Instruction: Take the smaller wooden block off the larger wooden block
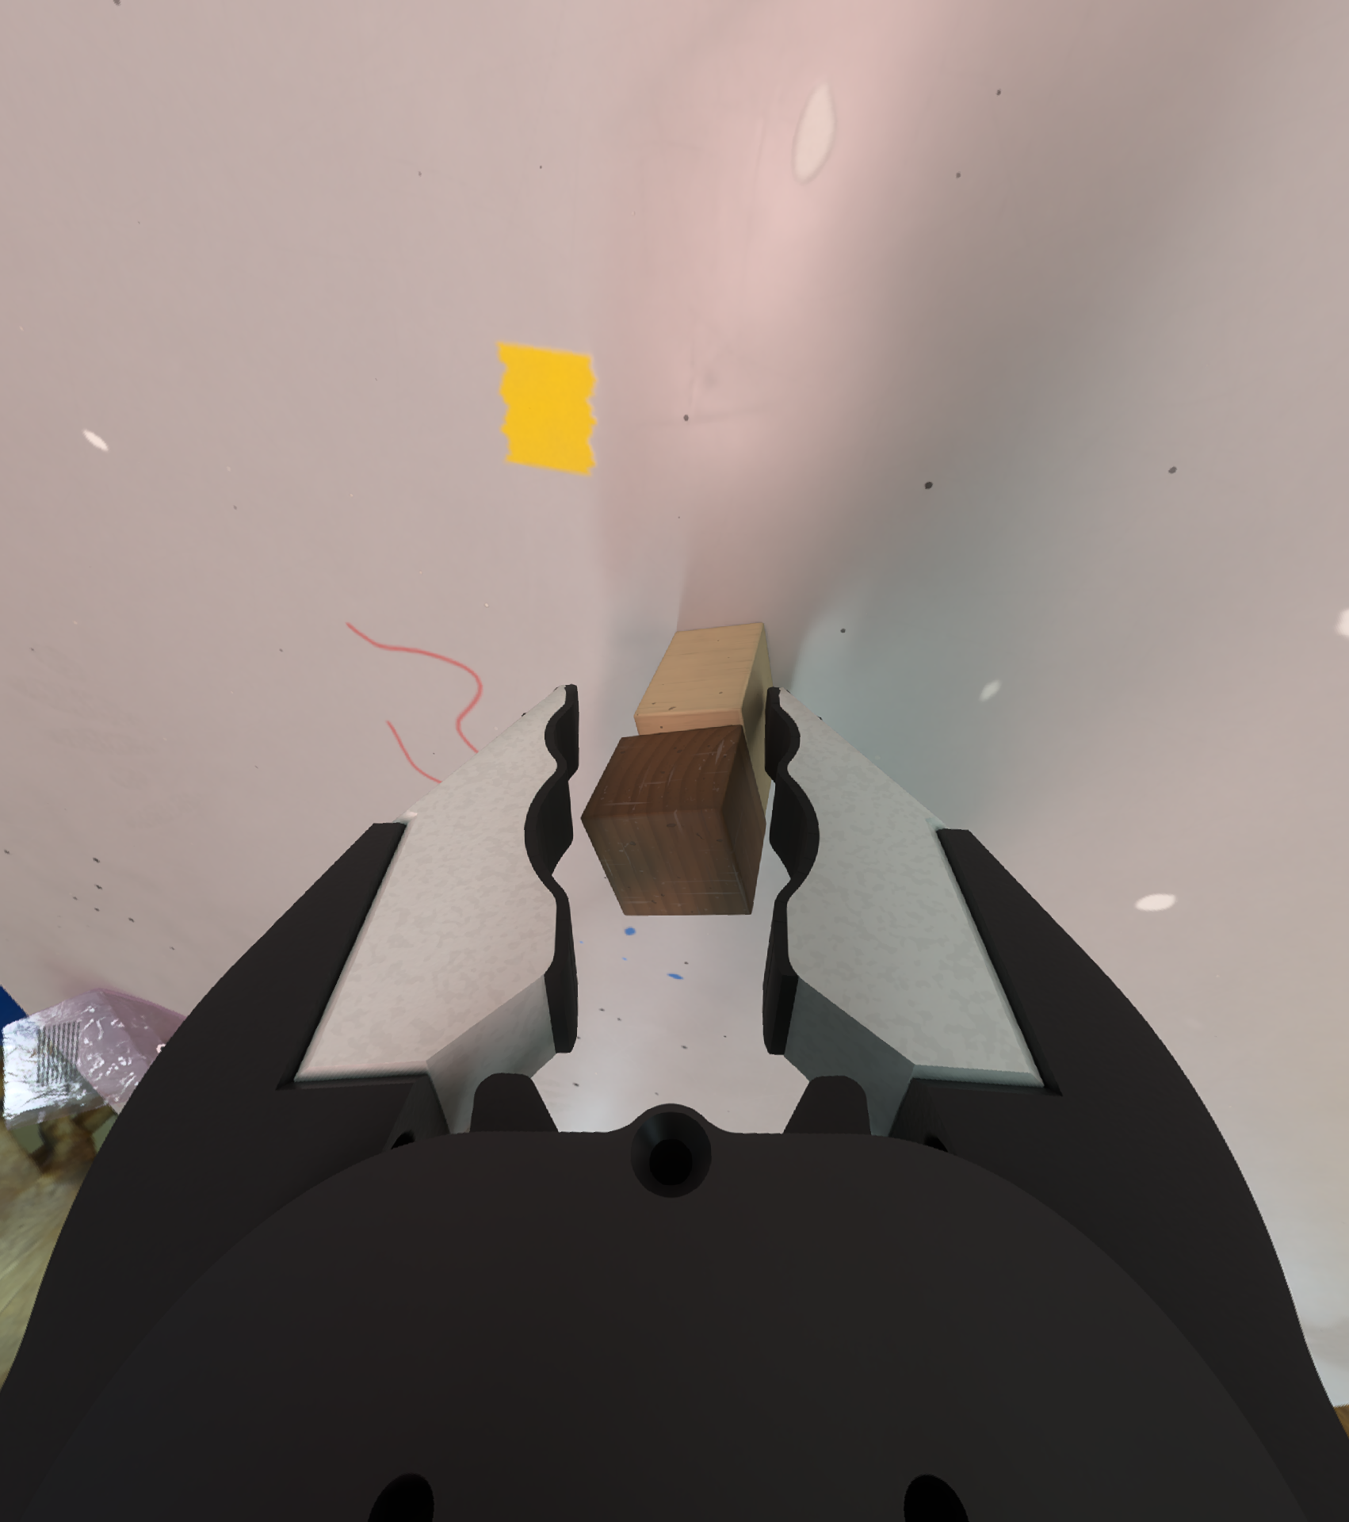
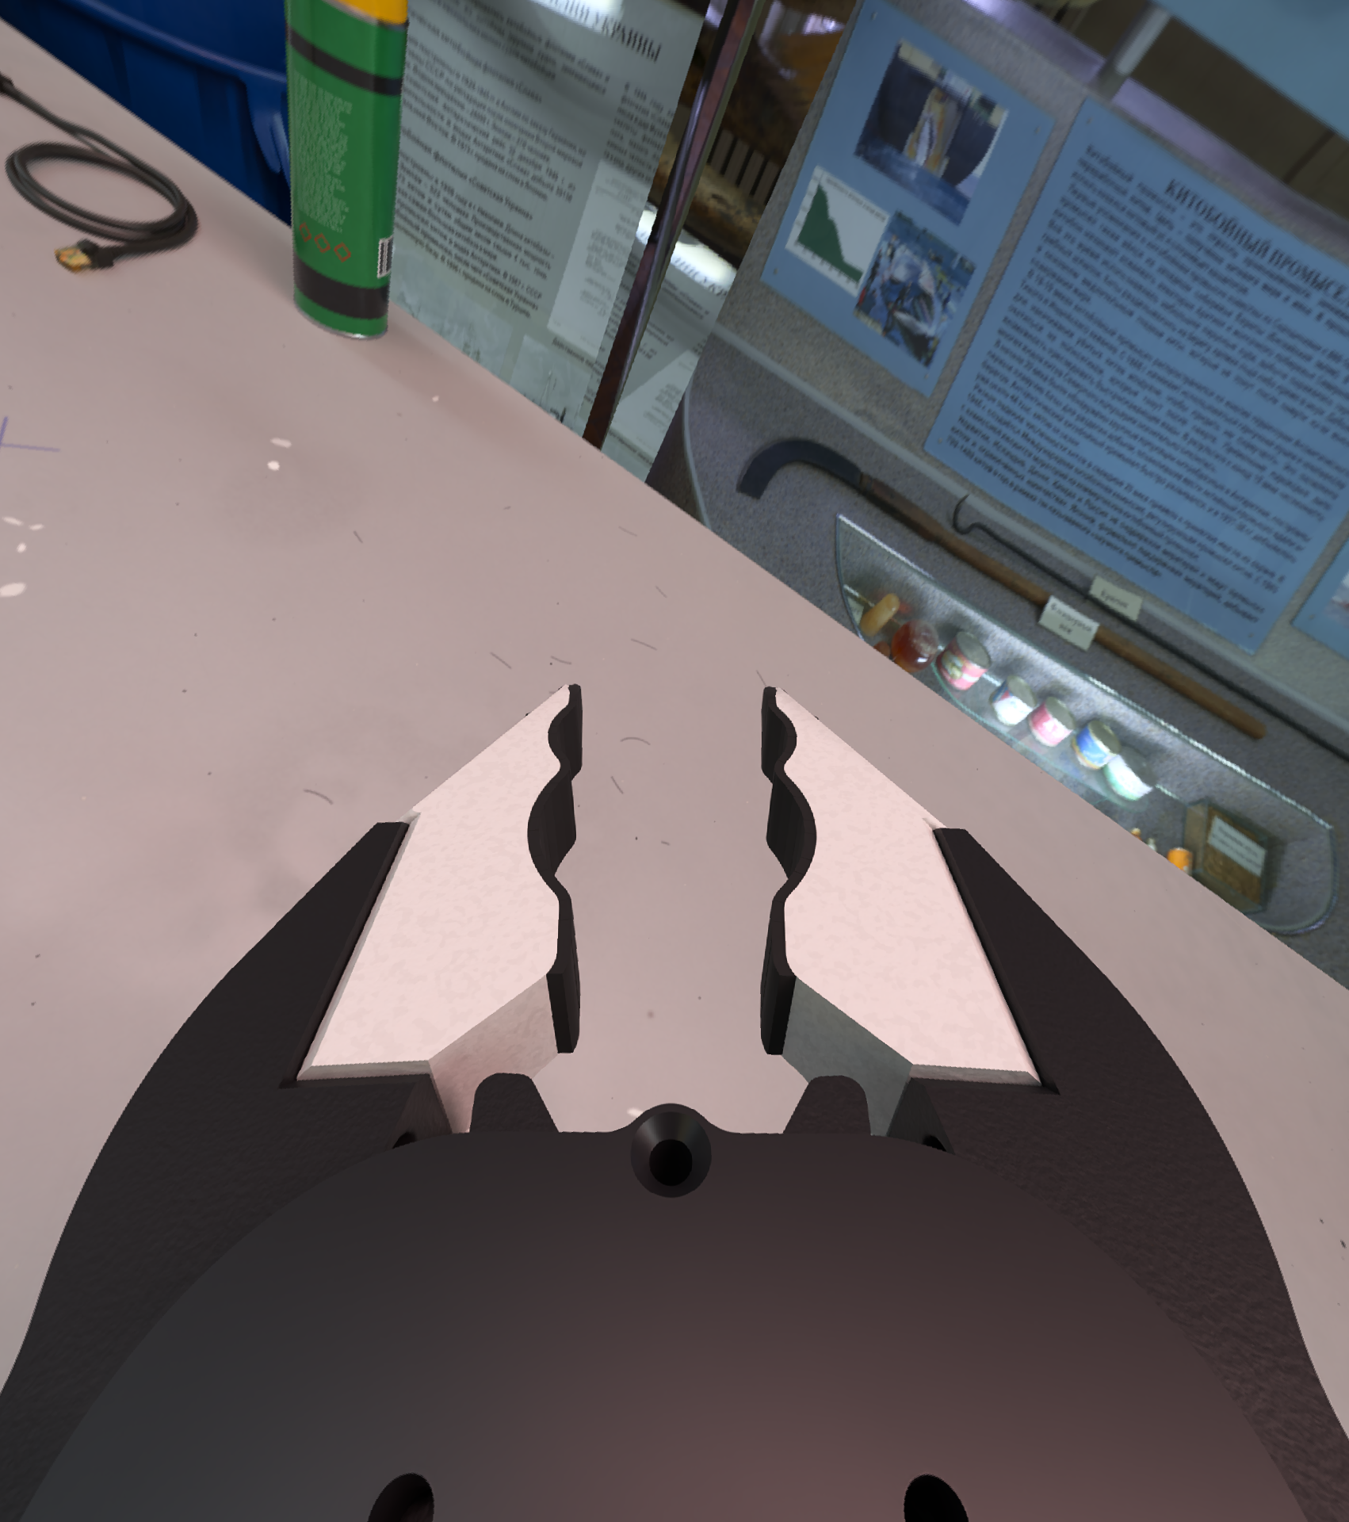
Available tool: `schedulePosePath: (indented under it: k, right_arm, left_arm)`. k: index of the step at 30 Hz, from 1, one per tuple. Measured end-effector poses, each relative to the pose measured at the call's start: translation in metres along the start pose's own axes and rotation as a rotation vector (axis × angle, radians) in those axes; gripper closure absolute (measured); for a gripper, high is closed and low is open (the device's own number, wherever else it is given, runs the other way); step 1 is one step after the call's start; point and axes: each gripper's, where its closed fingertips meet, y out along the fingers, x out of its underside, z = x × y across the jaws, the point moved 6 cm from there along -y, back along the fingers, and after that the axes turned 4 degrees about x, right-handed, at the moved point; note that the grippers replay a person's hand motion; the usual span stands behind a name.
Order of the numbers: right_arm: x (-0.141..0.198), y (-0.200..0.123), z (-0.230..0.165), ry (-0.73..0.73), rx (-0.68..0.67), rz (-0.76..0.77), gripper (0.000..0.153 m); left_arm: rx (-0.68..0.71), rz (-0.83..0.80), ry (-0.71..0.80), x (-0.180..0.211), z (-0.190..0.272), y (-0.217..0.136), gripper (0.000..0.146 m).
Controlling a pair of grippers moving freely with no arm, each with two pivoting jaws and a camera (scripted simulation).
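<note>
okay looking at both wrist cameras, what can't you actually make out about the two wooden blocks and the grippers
- Left wrist view: the pale larger wooden block is partly covered by the dark brown smaller wooden block, so their contact face is hidden.
- Left wrist view: the open left gripper straddles the dark block; whether a finger touches it cannot be told.
- Right wrist view: neither block appears; the open right gripper faces bare pinkish table.
- Right wrist view: the green can is cut off by the top edge.

- Left wrist view: set behind the left tool [image 1: 671, 700], looking steeply down, close over the pale pinkish worktop [image 1: 243, 247].
- Right wrist view: set behind the right tool [image 2: 671, 700], looking obliquely across the worktop [image 2: 243, 659] to its far edge and the blue display boards [image 2: 1149, 371] beyond.
- Shared: only the worktop; no common object.
</note>
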Motion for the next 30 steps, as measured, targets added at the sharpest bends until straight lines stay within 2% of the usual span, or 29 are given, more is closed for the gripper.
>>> schedulePosePath:
  k: [6, 14, 17, 24, 27, 30]
  right_arm:
    - [0.001, 0.002, -0.006, -0.036, -0.020, -0.031, 0.109]
    - [0.000, 0.001, -0.007, -0.010, -0.063, -0.022, 0.109]
    - [-0.001, -0.001, -0.008, 0.002, -0.073, -0.010, 0.109]
    - [-0.008, -0.011, -0.005, 0.024, -0.098, 0.035, 0.109]
    - [-0.012, -0.019, 0.001, 0.043, -0.098, 0.068, 0.109]
    - [-0.016, -0.027, 0.008, 0.069, -0.094, 0.098, 0.109]
  left_arm:
    - [-0.023, -0.052, -0.020, -0.001, 0.002, -0.001, 0.103]
    - [-0.018, -0.215, -0.196, 0.006, 0.009, -0.018, 0.111]
    - [-0.059, -0.272, -0.233, 0.005, 0.009, -0.039, 0.116]
    - [-0.167, -0.315, -0.263, 0.002, 0.014, -0.108, 0.116]
    - [-0.208, -0.245, -0.309, -0.010, 0.019, -0.139, 0.116]
    - [-0.224, -0.059, -0.372, -0.044, 0.028, -0.170, 0.116]
